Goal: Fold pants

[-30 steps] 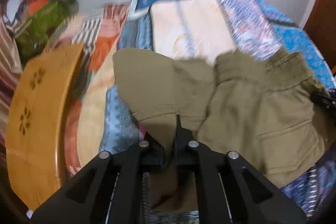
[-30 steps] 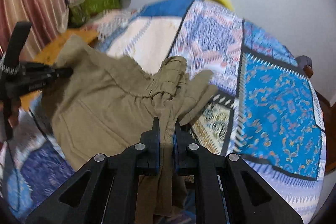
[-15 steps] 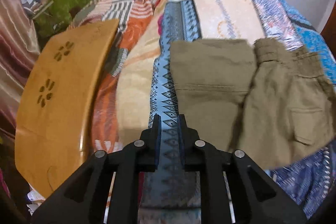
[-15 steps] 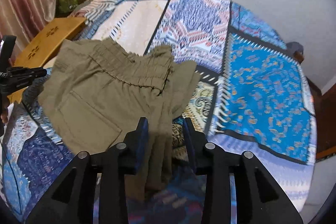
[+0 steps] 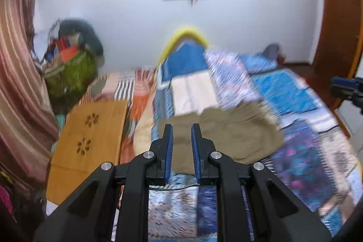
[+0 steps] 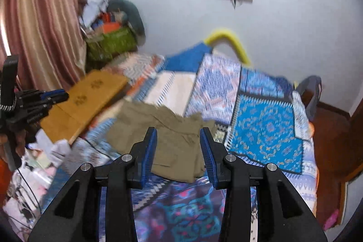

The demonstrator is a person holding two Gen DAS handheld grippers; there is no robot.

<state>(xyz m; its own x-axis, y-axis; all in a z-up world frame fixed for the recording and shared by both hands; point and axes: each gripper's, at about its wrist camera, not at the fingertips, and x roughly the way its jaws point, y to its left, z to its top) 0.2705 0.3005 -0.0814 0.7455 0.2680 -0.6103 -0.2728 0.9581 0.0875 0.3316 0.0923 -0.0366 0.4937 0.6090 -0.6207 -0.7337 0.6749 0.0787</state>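
Pants (image 6: 172, 140) folded on bedspread (image 6: 267, 128), blurred; left hand-held gripper (image 5: 182, 128) slightly parted, empty; right hand-held gripper (image 6: 178, 132) just widened, empty.

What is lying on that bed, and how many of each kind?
Pants: 1
Wooden board: 1
Quilt: 1
Total: 3

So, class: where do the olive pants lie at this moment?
In both wrist views the olive pants lie folded on the patchwork bedspread, near its close end, to the right of the wooden board, held by no gripper.
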